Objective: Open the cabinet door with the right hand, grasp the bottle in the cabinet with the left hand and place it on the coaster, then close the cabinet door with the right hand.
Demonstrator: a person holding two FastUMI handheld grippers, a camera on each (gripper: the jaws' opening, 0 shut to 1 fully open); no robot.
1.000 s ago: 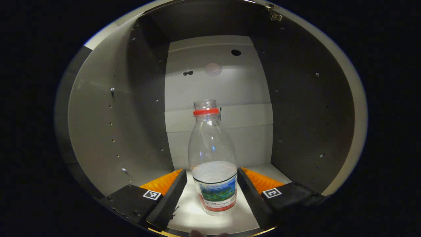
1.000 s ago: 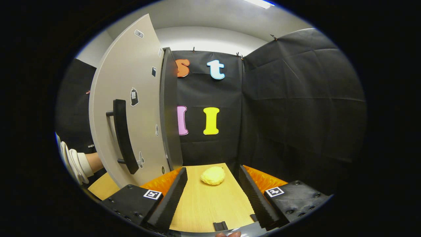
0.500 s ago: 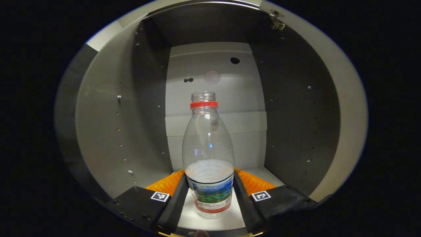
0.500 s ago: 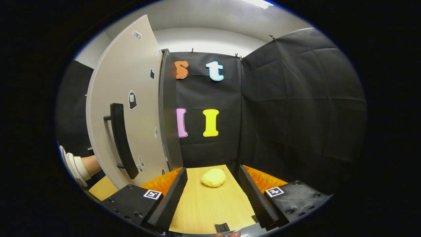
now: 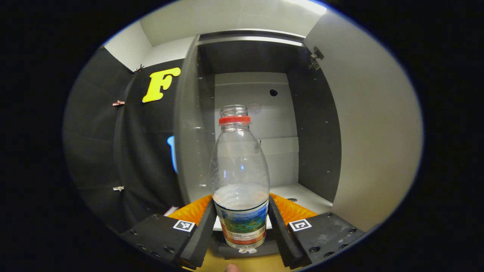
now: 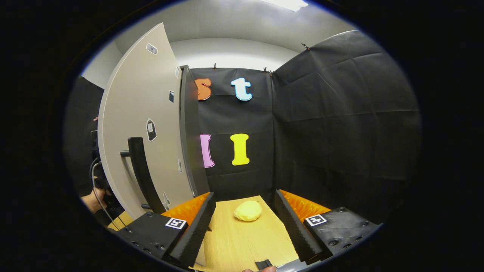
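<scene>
In the left gripper view, the left gripper (image 5: pixel 241 226) is clamping both fingers on the labelled lower part of the clear plastic bottle with a red neck ring (image 5: pixel 239 177), holding it upright in front of the open grey cabinet (image 5: pixel 315 132). In the right gripper view, the grey cabinet door with a black bar handle (image 6: pixel 145 124) is standing open at left, while the right gripper (image 6: pixel 245 226) is hovering with fingers spread and empty above the light wooden table (image 6: pixel 242 238), near a yellow lumpy object (image 6: pixel 247 210).

Left gripper (image 5: pixel 242 230): black blocks at five and seven o'clock, screws, square white-and-black markers, ribbed fingers. Right gripper (image 6: pixel 245 223) alike.
</scene>
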